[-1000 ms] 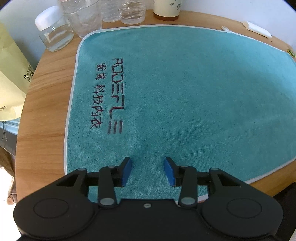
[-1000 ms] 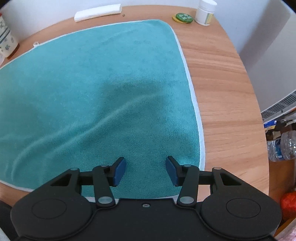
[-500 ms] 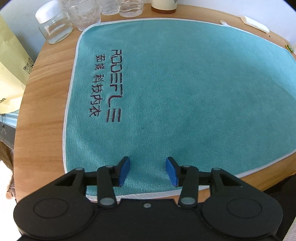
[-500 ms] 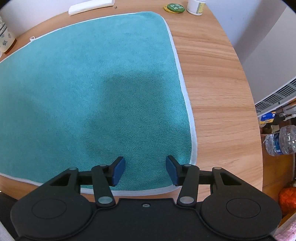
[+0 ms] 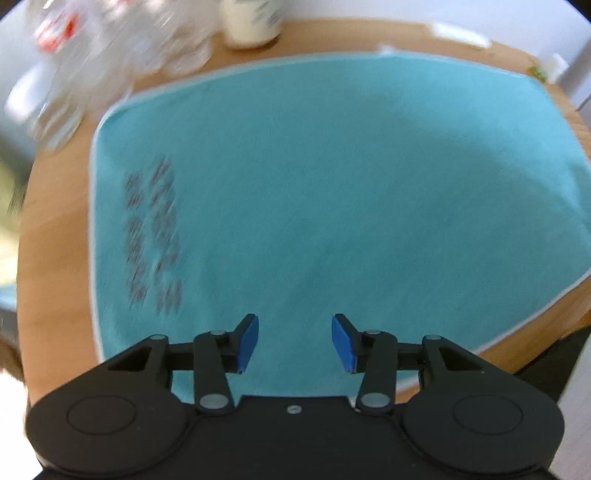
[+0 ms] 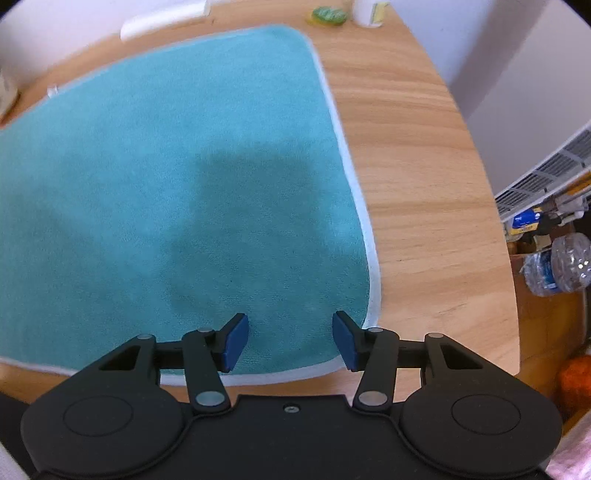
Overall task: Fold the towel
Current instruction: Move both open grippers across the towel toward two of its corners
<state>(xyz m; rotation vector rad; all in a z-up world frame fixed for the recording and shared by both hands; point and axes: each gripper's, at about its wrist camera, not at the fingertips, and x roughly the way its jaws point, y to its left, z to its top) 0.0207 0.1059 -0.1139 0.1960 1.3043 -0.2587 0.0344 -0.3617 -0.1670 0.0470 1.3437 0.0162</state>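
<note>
Towel: a teal towel (image 5: 351, 184) with a pale hem lies spread flat and unfolded on the round wooden desk (image 6: 417, 177), dark lettering blurred near its left edge; no fold has been started.
Left tool: the left tool (image 5: 294, 341) hangs above the towel's near edge, jaws apart with nothing between them; released.
Right tool: the right tool (image 6: 290, 339) hovers over the near right corner (image 6: 364, 332), released too, apparently lined up to pinch that corner.
Likely plan: one tool per near corner, so the edge lifts evenly.
Far side: clear glass jars (image 5: 110, 48) and a white bottle (image 5: 253, 20) crowd the far left rim, close to the hem; a fold carried that way risks nudging them.
Right rim: a green lid (image 6: 328, 14) sits clear of the cloth.
</note>
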